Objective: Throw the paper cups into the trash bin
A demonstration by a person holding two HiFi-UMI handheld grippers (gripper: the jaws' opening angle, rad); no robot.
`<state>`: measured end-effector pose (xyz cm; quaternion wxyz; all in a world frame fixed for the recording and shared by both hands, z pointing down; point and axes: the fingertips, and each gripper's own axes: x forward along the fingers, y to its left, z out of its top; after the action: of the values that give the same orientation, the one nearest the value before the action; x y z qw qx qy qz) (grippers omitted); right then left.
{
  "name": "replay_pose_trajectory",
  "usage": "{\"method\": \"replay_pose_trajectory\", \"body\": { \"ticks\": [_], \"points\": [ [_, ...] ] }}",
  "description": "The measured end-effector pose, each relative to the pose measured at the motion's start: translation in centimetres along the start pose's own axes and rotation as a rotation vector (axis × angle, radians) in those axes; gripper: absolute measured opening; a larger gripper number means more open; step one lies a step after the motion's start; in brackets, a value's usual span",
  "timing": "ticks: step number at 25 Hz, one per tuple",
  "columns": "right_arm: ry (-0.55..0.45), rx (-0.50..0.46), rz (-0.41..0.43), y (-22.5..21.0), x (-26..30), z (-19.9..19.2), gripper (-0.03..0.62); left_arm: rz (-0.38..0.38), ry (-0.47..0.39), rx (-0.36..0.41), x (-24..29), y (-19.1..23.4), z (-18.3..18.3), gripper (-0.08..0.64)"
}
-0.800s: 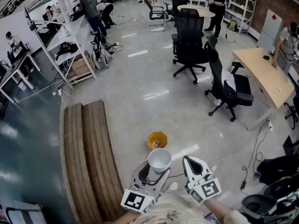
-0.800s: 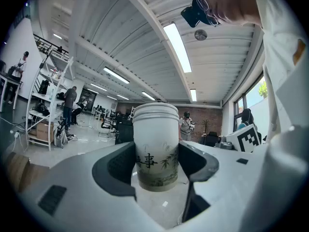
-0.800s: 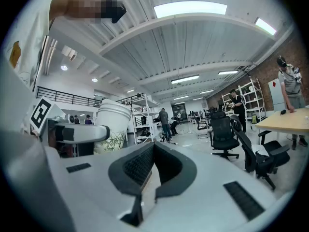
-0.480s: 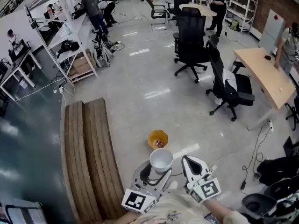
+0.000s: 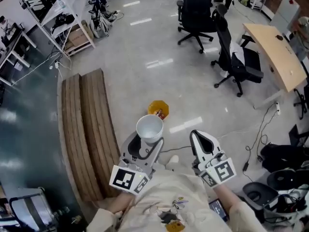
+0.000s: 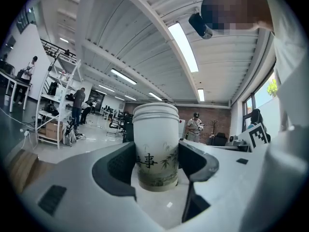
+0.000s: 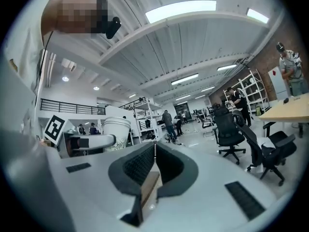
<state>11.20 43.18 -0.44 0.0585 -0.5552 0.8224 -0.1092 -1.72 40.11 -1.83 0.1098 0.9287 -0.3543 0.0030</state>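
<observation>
A white paper cup (image 5: pixel 149 128) with dark print stands upright between the jaws of my left gripper (image 5: pixel 145 146), which is shut on it; in the left gripper view the cup (image 6: pixel 155 151) fills the gap and both pads press its sides. The cup also shows in the right gripper view (image 7: pixel 116 132). On the floor just ahead lies the small orange trash bin (image 5: pixel 158 109) with something red inside. My right gripper (image 5: pixel 202 140) hovers to the right of the cup, its jaws (image 7: pixel 153 164) shut and empty.
A long wooden bench (image 5: pixel 87 129) runs along the left. Black office chairs (image 5: pixel 236 62) and a light wooden desk (image 5: pixel 277 57) stand to the right. Cables and black bags (image 5: pixel 277 178) lie at the lower right. Metal shelving (image 5: pixel 43 13) is at the far left.
Both grippers and the held cup have shifted left and nearer the bin in the head view; the view itself has tilted further down. The grip on the cup is unchanged.
</observation>
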Motion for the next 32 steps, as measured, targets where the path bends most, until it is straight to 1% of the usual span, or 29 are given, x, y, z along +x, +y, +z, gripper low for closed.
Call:
{"method": "replay_pose_trajectory", "body": {
  "ticks": [3, 7, 9, 12, 15, 17, 20, 24, 26, 28, 32],
  "points": [
    [0.053, 0.031, -0.024, -1.6, -1.9, -0.2, 0.002, 0.058, 0.019, -0.024, -0.7, 0.6, 0.4, 0.279],
    [0.093, 0.065, -0.034, -3.8, -3.5, -1.6, 0.002, 0.126, 0.012, -0.057, -1.4, 0.7, -0.7, 0.279],
    [0.095, 0.077, -0.025, -3.8, -3.8, -1.9, 0.002, 0.142, 0.013, -0.068, -1.9, 0.6, -1.1, 0.279],
    [0.083, 0.066, -0.009, -3.6, -3.2, -1.7, 0.002, 0.151, 0.014, -0.073, -1.8, 0.9, -1.4, 0.279],
    [0.08, 0.093, 0.002, -4.5, -1.6, -2.1, 0.002, 0.15, 0.023, -0.064, -0.6, 1.3, -1.5, 0.279],
    [0.086, 0.098, 0.014, -5.2, 0.0, -2.5, 0.002, 0.15, 0.027, -0.06, 0.6, 1.9, -1.6, 0.279],
    [0.11, 0.07, 0.041, -6.2, 3.6, -3.2, 0.002, 0.148, 0.036, -0.067, 3.0, 3.9, -2.0, 0.279],
    [0.156, 0.102, 0.104, -5.9, 9.8, -3.9, 0.002, 0.132, 0.048, -0.132, 6.1, 7.9, -2.6, 0.279],
    [0.157, 0.061, 0.125, -5.6, 12.9, -3.4, 0.002, 0.115, 0.052, -0.153, 7.9, 10.1, -2.6, 0.279],
    [0.165, 0.026, 0.124, -6.0, 16.2, -3.2, 0.002, 0.107, 0.061, -0.163, 9.8, 12.7, -2.5, 0.279],
    [0.19, -0.016, 0.131, -6.6, 22.4, -3.2, 0.002, 0.094, 0.068, -0.155, 12.9, 18.1, -2.0, 0.279]
  ]
}}
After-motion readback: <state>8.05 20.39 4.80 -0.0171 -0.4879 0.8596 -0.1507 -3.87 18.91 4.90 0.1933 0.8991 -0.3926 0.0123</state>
